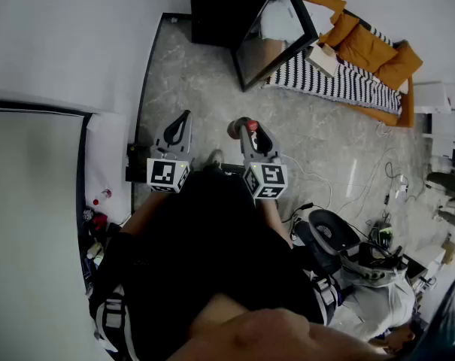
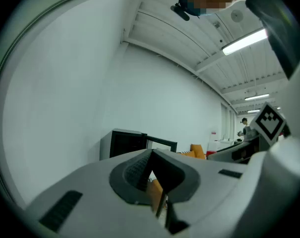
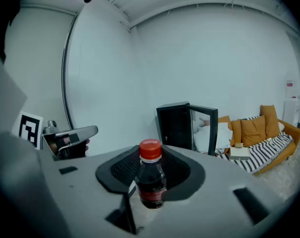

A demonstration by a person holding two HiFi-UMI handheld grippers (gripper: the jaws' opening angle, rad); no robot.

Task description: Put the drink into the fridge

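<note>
- A person in dark clothes holds both grippers out in front of the body, side by side and near each other, both aimed towards the black fridge (image 1: 219,10) across the marbled floor (image 1: 189,81).
- The right gripper (image 1: 250,131) is angled a little downward. Its jaws are closed on the body of the drink bottle (image 3: 150,181), one pad against each side.
- The left gripper (image 1: 182,120) is held level. Its jaw tips are pressed together with nothing between them.
- The bottle stands upright in the grip, its long axis vertical and its red cap (image 3: 150,149) on top. Dark liquid and a red label show below the cap.
- The bottle is well short of the fridge, on the person's side of the open floor. In the right gripper view, the fridge appears beyond it and slightly to the right.
- The fridge's glass door (image 3: 205,128) is swung open on the side nearest the orange sofa (image 3: 259,130). The inside is dark, and its contents cannot be made out.
- The sofa, with a striped cover (image 3: 261,155) over its seat, stands just beyond the open door.
</note>
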